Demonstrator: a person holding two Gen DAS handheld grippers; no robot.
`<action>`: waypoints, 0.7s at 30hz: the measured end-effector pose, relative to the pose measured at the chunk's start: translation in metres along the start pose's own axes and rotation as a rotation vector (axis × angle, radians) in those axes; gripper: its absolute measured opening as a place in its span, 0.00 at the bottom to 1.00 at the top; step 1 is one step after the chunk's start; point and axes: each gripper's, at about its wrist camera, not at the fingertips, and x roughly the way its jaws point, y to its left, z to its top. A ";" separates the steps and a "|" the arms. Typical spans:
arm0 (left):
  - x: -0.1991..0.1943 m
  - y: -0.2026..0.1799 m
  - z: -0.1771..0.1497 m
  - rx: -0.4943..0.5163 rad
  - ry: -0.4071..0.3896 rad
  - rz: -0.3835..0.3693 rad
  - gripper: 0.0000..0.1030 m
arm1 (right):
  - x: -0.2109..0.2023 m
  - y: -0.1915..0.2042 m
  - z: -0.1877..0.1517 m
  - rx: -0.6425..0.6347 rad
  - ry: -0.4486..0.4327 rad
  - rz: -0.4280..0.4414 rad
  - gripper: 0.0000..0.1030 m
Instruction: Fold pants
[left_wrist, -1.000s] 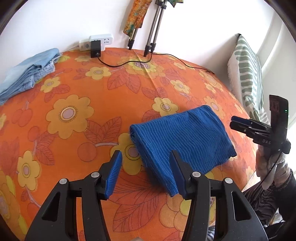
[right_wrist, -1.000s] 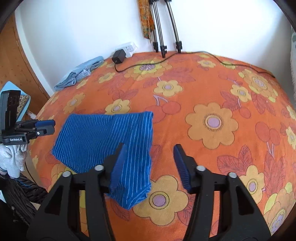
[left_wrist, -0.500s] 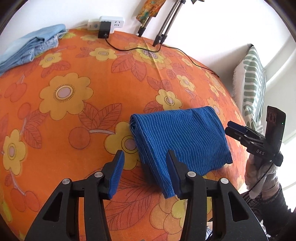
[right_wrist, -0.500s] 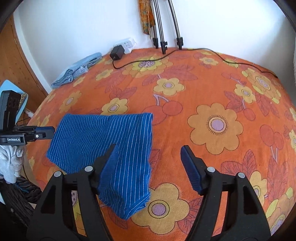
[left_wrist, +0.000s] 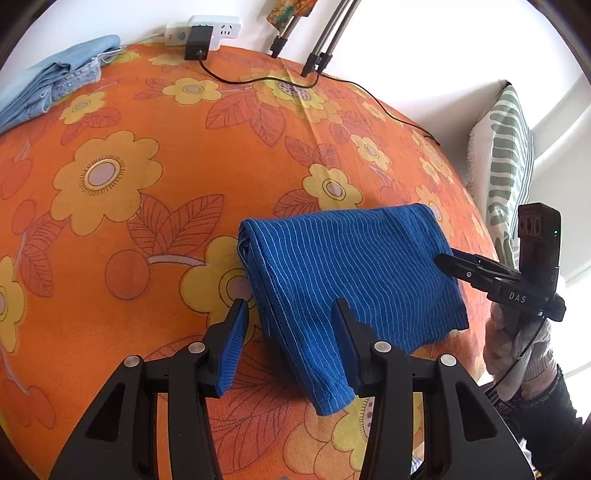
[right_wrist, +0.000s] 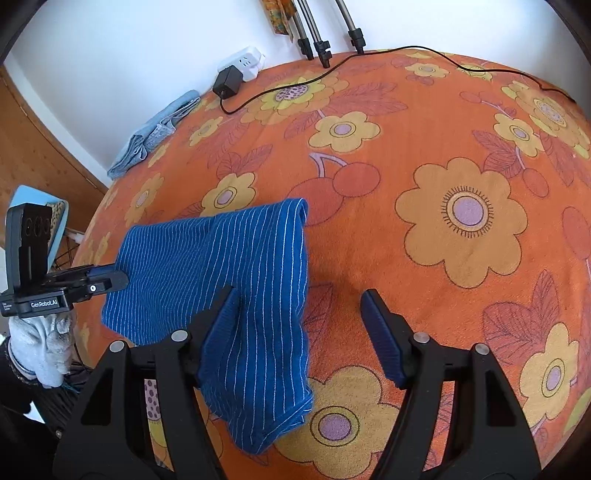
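The blue pinstriped pants (left_wrist: 351, 280) lie folded into a small rectangle on the orange flowered bedspread (left_wrist: 147, 155), near its front edge; they also show in the right wrist view (right_wrist: 221, 280). My left gripper (left_wrist: 290, 325) is open and empty, its jaws straddling the near corner of the fold from just above. My right gripper (right_wrist: 301, 314) is open and empty, its left finger over the pants' near corner. Each gripper shows in the other's view, at the pants' opposite side: the right one (left_wrist: 443, 260) and the left one (right_wrist: 122, 277).
Folded light-blue jeans (left_wrist: 48, 85) lie at the far left by the wall. A white power strip (left_wrist: 203, 31) with a black adapter and cable (left_wrist: 258, 79) and tripod legs (left_wrist: 314, 55) stand at the back. A striped pillow (left_wrist: 506, 155) stands at the right.
Both grippers have drawn slightly closer to the pants and tilted down. The right jaws have opened wider. The pants have not moved.
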 end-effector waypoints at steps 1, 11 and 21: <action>0.001 0.000 0.000 0.001 0.002 0.004 0.43 | 0.000 0.000 0.000 0.000 0.001 0.001 0.69; 0.003 -0.006 -0.002 0.029 -0.013 0.040 0.41 | 0.004 0.011 -0.005 -0.034 -0.006 0.004 0.50; 0.007 -0.012 -0.001 0.061 -0.024 0.069 0.19 | 0.007 0.019 -0.007 -0.044 0.001 0.037 0.31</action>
